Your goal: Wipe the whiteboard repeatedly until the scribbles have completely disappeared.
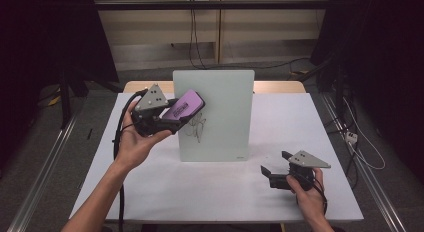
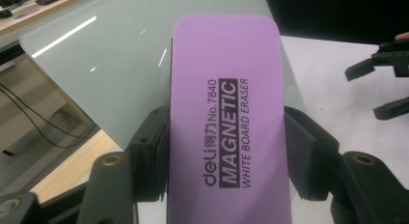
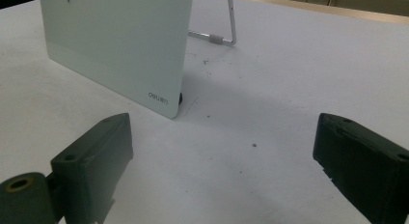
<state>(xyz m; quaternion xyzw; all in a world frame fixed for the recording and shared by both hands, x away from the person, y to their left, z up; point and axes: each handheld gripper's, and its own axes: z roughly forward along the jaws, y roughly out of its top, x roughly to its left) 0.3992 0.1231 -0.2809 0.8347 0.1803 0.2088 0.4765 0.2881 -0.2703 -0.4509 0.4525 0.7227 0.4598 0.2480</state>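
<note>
White table (image 1: 225, 192), dark room; left hand-held gripper (image 1: 172, 117) clamps purple eraser (image 1: 186, 106) at glass board (image 1: 220, 117); right hand-held gripper (image 1: 274, 169) wide, near right.

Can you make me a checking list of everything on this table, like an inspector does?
Surface: flat white table top, a few tiny dark specks near the board.
Job's things: purple rectangular magnetic whiteboard eraser, held up at the frosted glass whiteboard, which stands propped on a thin metal leg; black scribble on the board beside the eraser.
Clutter: nothing seen.
Grippers: left gripper shut on the eraser, pads pressing its long sides; right gripper open, holding nothing, low over the table at the board's right.
Cables: black cable trails from the left gripper; more cables on the floor behind and to the right.
Surroundings: grey floor, dark curtains at both sides, pale wall behind.
</note>
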